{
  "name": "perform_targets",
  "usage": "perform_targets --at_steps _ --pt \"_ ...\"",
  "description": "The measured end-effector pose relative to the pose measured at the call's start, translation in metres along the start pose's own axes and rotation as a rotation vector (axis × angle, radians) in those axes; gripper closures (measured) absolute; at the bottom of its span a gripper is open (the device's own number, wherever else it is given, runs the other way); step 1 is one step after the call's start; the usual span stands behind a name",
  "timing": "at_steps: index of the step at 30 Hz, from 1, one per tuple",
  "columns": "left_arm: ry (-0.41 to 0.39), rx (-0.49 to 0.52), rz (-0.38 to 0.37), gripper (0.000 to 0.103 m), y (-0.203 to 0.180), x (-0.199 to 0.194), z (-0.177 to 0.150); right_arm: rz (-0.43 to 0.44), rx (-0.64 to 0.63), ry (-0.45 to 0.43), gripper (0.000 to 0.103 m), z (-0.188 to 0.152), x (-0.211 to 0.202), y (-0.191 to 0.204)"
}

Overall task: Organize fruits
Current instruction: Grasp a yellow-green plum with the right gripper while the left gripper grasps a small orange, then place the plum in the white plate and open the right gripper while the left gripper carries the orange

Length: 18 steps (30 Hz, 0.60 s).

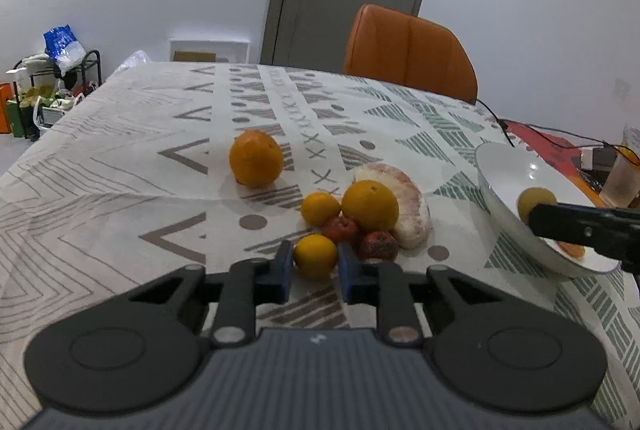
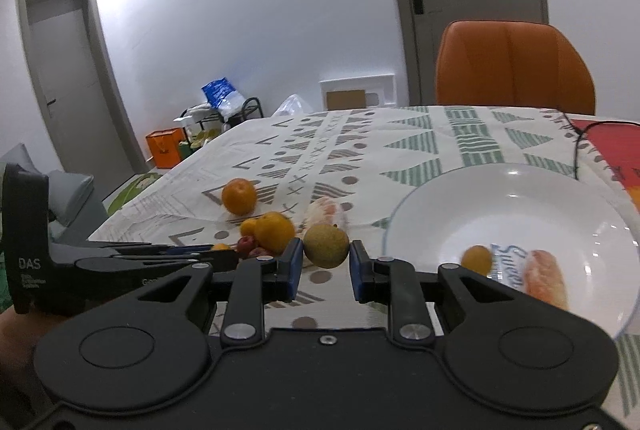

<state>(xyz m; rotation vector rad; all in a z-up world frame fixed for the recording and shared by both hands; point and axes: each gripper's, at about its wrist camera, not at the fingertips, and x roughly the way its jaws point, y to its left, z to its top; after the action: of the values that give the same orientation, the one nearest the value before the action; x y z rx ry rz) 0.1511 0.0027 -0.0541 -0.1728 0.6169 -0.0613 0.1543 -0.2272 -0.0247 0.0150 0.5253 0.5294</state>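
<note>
My left gripper has its blue pads on both sides of a small orange at the near edge of a fruit pile on the patterned tablecloth. The pile holds a big orange, another small orange, two dark red fruits and a peeled pomelo piece. A lone orange sits to the left. My right gripper is shut on a yellow-green round fruit, held beside the white plate, which holds a small orange fruit and a pomelo piece.
An orange chair stands at the table's far side. A black cable and a plastic cup lie at the right. A cluttered rack stands on the floor at the left.
</note>
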Motion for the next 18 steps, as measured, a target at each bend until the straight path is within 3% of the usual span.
perform_targets --at_steps 18 --pt "-0.052 0.046 -0.035 0.081 -0.034 -0.014 0.014 -0.095 0.076 -0.023 0.080 -0.009 -0.022 -0.048"
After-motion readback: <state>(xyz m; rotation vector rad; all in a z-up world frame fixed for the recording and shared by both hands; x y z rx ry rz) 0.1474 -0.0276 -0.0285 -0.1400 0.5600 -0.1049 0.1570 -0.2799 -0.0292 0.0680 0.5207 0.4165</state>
